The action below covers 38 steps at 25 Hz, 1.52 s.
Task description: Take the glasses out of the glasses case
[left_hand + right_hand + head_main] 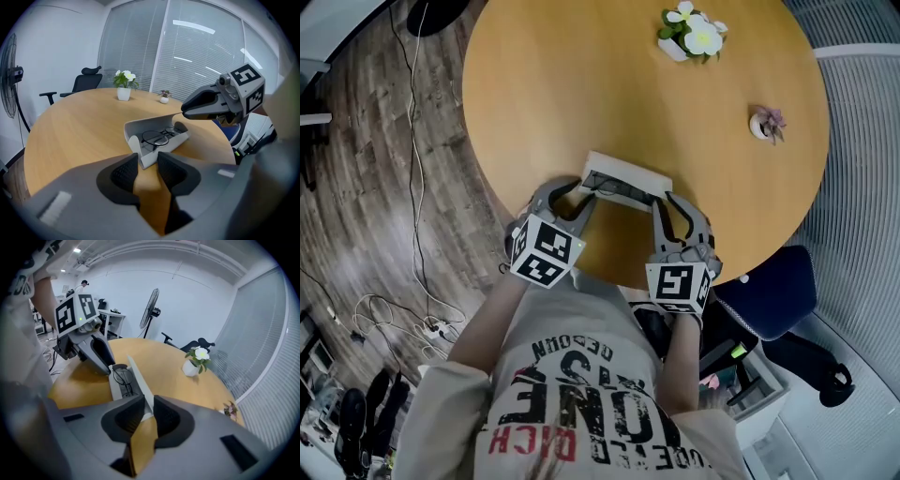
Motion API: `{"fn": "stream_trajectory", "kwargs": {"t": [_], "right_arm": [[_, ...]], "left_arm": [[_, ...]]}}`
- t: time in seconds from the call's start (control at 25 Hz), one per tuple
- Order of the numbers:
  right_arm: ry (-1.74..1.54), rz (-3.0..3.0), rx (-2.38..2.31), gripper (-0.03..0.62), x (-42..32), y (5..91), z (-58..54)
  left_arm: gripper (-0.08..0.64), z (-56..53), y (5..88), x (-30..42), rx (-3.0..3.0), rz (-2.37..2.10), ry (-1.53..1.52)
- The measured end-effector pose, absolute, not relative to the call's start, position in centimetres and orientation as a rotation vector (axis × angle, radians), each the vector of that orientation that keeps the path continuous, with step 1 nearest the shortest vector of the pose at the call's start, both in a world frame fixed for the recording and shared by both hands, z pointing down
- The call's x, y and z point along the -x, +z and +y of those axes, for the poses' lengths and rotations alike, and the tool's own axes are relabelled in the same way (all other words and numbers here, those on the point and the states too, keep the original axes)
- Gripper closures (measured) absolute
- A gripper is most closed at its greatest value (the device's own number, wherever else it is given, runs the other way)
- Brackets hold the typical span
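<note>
Glasses (156,137) lying inside open glasses case (171,144) on round table (581,84). Left gripper (146,161) clamped on case's near end; right gripper (148,401) clamped on raised lid (141,380).

Round table (609,84): wood-look top, smooth, low sheen. The glasses case (151,123): pale grey, matt, plastic-looking. The glasses (156,137): thin dark wire frame, probably metal. The left gripper (147,164): matt grey plastic shell; pads (124,173) black, finely textured. Left-side floor (366,187): dark wood-grain planks.

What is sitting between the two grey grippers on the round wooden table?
The open white glasses case, with thin black-framed glasses inside. The left gripper pinches one end and the right gripper the other, as the head view shows.
</note>
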State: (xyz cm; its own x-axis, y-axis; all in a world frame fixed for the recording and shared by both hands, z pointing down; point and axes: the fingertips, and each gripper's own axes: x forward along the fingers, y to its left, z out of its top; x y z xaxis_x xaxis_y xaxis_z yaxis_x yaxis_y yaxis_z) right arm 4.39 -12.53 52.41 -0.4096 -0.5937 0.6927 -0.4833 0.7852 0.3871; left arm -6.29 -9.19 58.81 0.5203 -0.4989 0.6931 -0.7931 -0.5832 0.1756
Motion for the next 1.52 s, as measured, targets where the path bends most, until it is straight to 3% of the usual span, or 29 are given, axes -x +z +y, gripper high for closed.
{"fn": "stream_trajectory", "kwargs": {"t": [1.04, 1.52], "right_arm": [[-0.078, -2.103, -0.966, 0.520, -4.5, 54.0, -19.8], [0.124, -2.179, -1.093, 0.517, -5.1, 53.0, -18.9]], "left_arm": [[0.419, -9.3, 58.9, 6.3, -2.283, -1.052, 0.825], [0.417, -9.3, 58.8, 6.5, -2.251, -1.047, 0.772]]}}
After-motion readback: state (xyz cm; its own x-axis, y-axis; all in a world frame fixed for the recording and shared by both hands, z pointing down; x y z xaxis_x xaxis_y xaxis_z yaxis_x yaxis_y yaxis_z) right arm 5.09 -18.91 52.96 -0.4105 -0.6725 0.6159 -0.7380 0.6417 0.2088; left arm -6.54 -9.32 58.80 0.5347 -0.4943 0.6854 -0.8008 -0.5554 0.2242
